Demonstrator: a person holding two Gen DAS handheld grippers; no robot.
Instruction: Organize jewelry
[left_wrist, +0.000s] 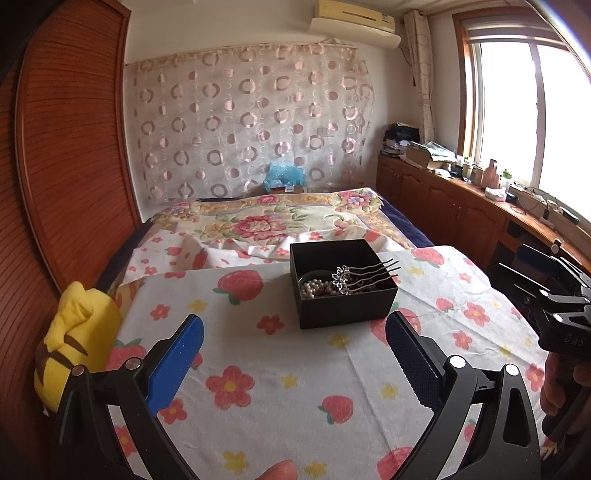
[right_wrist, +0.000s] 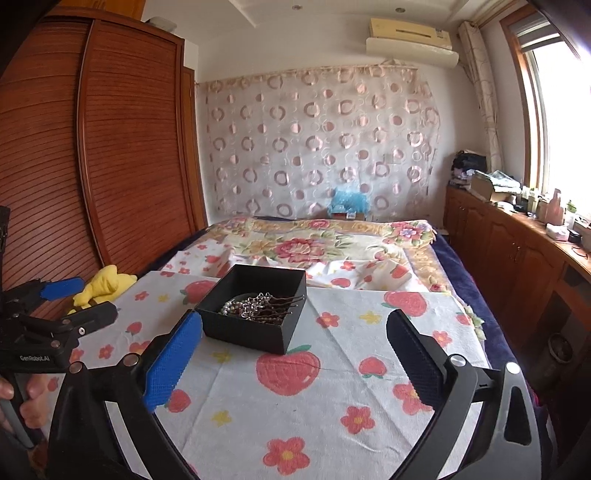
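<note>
Ahead of both tools, black jewelry box (left_wrist: 341, 282) on floral cloth (left_wrist: 280, 369), left tool (left_wrist: 295, 345) and right tool (right_wrist: 294, 341) gaping, empty.

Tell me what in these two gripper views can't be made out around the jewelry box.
- Black box floor: both views, covered by pearls and hairpins.
- Dark item under the pearls: too small to identify.
- Yellow plush: left wrist view, partly behind the left gripper.
- Windowsill clutter: too small.

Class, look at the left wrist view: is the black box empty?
No. The black box holds a pearl strand and silver hairpins.
</note>
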